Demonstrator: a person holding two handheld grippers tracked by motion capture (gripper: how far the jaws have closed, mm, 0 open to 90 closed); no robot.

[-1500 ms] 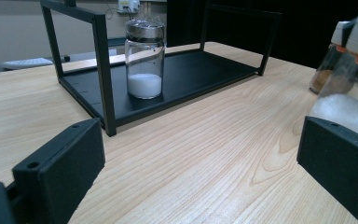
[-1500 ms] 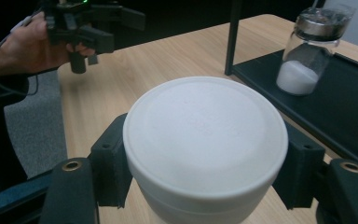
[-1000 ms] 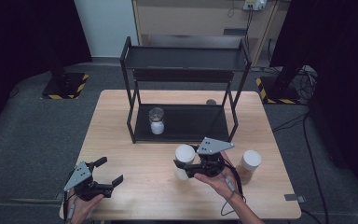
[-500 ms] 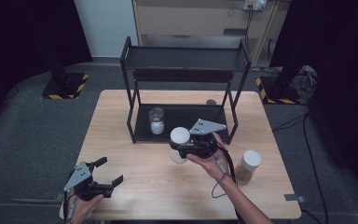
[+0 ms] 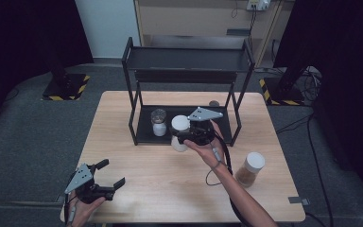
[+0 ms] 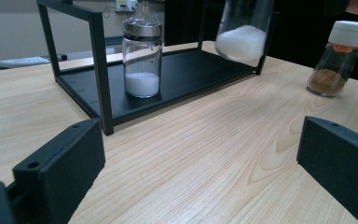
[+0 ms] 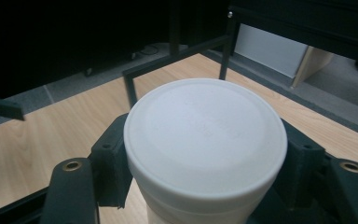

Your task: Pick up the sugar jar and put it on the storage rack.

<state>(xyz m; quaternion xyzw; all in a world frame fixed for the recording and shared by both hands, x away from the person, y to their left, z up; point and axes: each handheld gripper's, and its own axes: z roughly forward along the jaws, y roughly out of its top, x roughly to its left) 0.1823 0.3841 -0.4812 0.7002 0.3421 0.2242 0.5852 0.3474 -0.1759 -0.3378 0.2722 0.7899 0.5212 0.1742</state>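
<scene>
Jaws of the right gripper (image 5: 183, 137) clamp a clear glass jar with a white lid and white powder (image 5: 179, 134), held tilted above the front edge of the black metal rack's (image 5: 187, 60) lower shelf. Left gripper (image 5: 108, 174) rests near the wooden tabletop's (image 5: 170, 189) front left corner, jaws wide and empty.

I am looking at a lab or test studio: black curtains (image 5: 23, 42) are hanging around the wooden table (image 5: 142, 189), yellow-striped stand bases (image 5: 66, 87) are sitting beside it, and cables (image 5: 307, 85) are trailing over grey carpet.
</scene>
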